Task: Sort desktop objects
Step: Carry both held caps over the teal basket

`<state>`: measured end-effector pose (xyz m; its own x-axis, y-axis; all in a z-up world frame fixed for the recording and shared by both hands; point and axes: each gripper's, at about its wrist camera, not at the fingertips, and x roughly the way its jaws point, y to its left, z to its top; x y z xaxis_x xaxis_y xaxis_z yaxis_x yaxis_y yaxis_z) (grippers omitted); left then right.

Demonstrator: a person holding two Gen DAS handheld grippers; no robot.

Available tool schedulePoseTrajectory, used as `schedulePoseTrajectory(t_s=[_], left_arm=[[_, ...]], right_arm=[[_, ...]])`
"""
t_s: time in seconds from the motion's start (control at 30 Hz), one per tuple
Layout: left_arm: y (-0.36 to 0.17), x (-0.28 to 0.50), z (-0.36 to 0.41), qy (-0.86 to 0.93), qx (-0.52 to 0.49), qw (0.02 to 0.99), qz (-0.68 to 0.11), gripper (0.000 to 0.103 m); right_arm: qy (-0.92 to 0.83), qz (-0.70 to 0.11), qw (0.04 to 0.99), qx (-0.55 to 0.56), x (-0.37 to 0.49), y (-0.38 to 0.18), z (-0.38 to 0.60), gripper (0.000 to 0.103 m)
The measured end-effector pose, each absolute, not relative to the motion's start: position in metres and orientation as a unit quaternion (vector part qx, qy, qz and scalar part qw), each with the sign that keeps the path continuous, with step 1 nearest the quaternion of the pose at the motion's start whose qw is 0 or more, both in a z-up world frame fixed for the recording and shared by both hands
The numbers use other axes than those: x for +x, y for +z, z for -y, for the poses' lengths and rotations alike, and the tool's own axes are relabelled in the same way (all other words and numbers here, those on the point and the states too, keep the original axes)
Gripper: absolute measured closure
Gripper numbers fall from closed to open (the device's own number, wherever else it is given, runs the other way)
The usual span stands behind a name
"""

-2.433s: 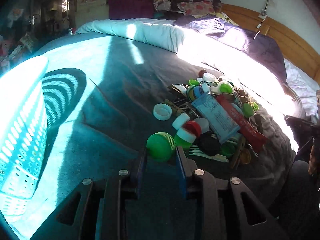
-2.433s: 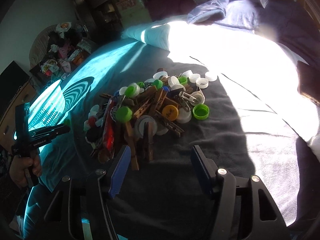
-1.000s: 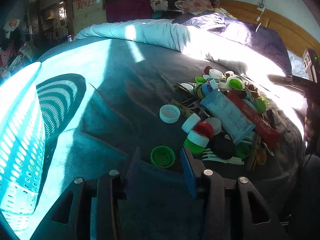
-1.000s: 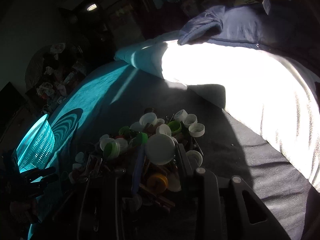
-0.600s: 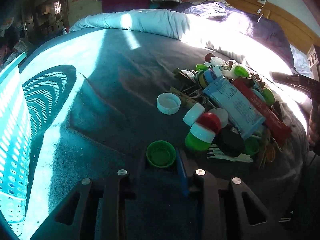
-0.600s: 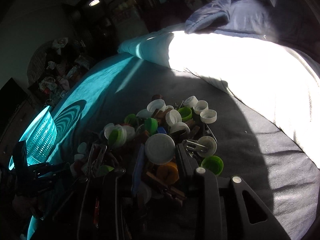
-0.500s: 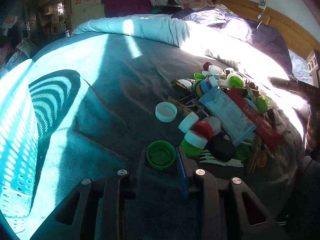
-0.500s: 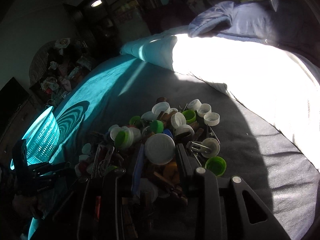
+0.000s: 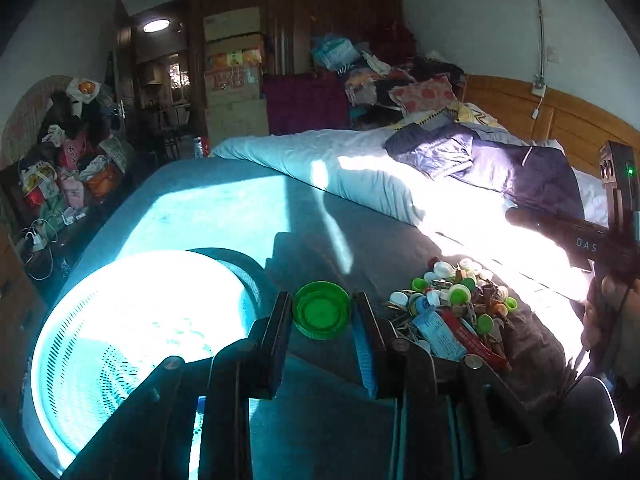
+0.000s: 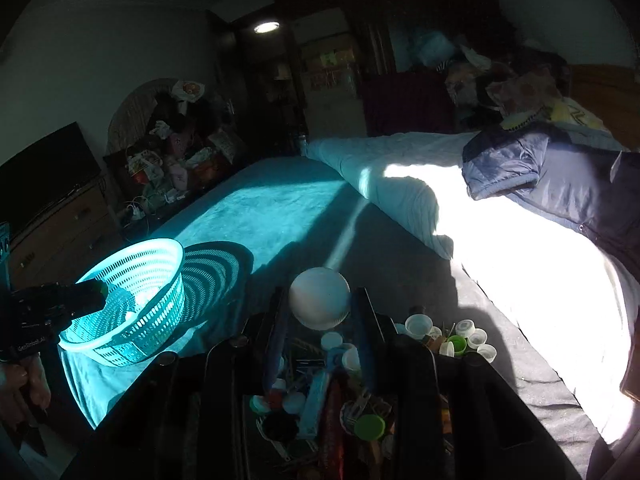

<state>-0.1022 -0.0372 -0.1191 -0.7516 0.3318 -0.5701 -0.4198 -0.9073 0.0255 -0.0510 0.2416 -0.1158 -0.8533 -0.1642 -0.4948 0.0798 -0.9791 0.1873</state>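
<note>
Currently your left gripper (image 9: 322, 316) clamps the green cap (image 9: 321, 310) at lower centre beside the teal basket (image 9: 132, 344), and your right gripper (image 10: 320, 312) clamps the white cap (image 10: 320, 298); releasing early drops either onto the blanket (image 9: 224, 216).

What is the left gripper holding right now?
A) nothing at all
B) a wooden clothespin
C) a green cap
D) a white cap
C: in the left wrist view the left gripper has its fingers shut on a green cap, which shows its open hollow side, lifted above the dark blanket.
</note>
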Motion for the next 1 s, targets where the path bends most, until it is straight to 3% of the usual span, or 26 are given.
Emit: schedulePoseTrajectory(t_s=[0.43,1.0], left_arm=[[-0.07,-0.124,0.161,0.95,-0.296,0.091,-0.04,0.072],[-0.061,-0.154,0.248,0.936,-0.348,0.043,-0.024,0.072]], right_arm=[[-0.96,0.026,0.157,0.231,-0.089,-0.041,-0.106,0.073],[-0.932,-0.019,0.25,0.262,-0.131,-0.013,0.027,0.073]])
